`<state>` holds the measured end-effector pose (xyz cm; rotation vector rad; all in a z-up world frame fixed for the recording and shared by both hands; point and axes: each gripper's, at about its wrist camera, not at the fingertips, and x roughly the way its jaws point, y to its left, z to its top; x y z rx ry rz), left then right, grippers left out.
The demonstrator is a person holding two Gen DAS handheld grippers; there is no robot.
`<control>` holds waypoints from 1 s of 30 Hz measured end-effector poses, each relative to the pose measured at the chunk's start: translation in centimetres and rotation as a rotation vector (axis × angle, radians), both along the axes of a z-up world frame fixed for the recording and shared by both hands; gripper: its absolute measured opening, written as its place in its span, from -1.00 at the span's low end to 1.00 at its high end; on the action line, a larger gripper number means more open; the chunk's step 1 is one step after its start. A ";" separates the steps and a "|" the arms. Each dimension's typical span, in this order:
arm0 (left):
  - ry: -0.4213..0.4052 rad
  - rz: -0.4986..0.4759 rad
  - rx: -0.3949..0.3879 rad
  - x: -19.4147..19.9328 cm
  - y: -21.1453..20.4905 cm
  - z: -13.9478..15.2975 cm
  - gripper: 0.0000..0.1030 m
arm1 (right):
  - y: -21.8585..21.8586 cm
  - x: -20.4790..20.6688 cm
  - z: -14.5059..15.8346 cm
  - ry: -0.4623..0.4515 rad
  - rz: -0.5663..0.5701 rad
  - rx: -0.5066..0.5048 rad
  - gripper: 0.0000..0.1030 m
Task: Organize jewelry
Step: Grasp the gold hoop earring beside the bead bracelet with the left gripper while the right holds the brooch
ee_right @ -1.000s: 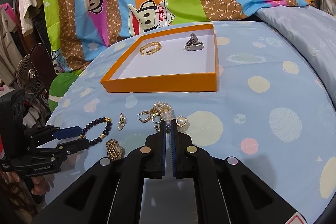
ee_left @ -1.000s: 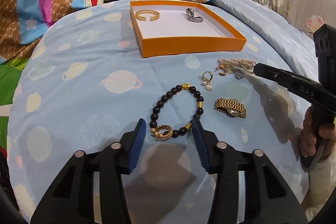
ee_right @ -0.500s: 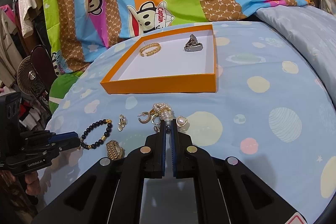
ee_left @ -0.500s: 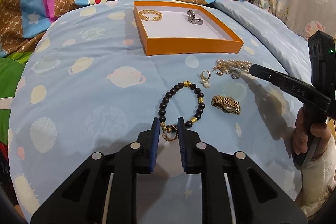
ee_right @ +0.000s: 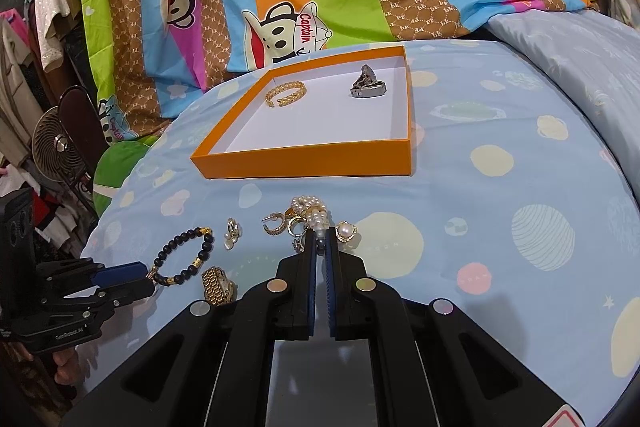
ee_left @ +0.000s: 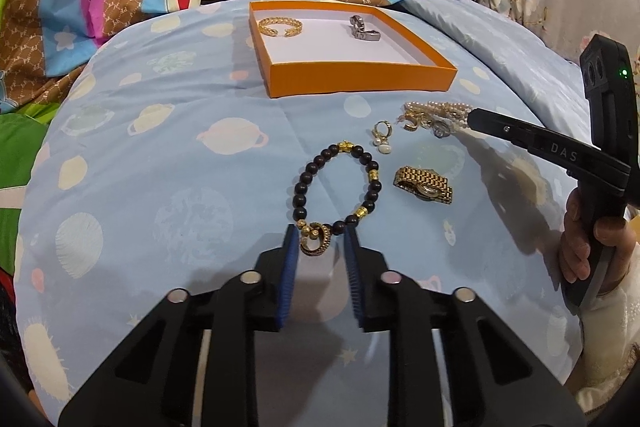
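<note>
I am pinching the gold charm (ee_left: 316, 242) of one black bead bracelet (ee_left: 336, 187), lower centre, with my left gripper (ee_left: 320, 247). My right gripper (ee_right: 320, 241) is pressing together on one pearl strand (ee_right: 310, 209), centre. One orange tray (ee_left: 360, 83), upper centre, is holding two pieces: a gold bangle (ee_left: 280, 25) and a silver ring (ee_left: 363, 28). One gold watch (ee_left: 424, 184) is lying on the bed (ee_left: 160, 167), right of the bracelet.
</note>
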<state>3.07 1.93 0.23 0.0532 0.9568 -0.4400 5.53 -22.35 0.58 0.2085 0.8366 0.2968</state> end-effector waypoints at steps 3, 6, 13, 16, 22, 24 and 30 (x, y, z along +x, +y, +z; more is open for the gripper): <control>-0.012 -0.010 0.001 -0.2 -0.2 0.1 -0.73 | 0.0 0.0 0.0 -0.001 0.000 0.000 -0.93; -0.013 -0.012 -0.004 -0.3 -0.3 0.2 -0.86 | 0.0 0.0 0.0 -0.001 0.001 -0.001 -0.93; -0.013 -0.014 -0.022 -0.1 -0.2 0.5 -0.97 | 0.0 0.0 0.0 0.000 0.000 0.000 -0.93; -0.017 -0.007 -0.003 -0.3 -0.3 0.4 -0.92 | 0.0 0.0 0.0 0.000 0.000 0.001 -0.93; -0.001 -0.003 0.009 0.1 -0.5 -0.3 -0.91 | 0.0 0.0 -0.1 0.000 -0.001 0.001 -0.93; -0.007 -0.006 0.010 0.0 -0.6 -0.2 -0.84 | 0.0 0.0 -0.1 0.000 0.000 0.002 -0.93; -0.034 -0.010 0.027 0.0 -1.2 -0.4 -0.52 | 0.1 0.0 -0.1 0.002 0.003 -0.001 -0.93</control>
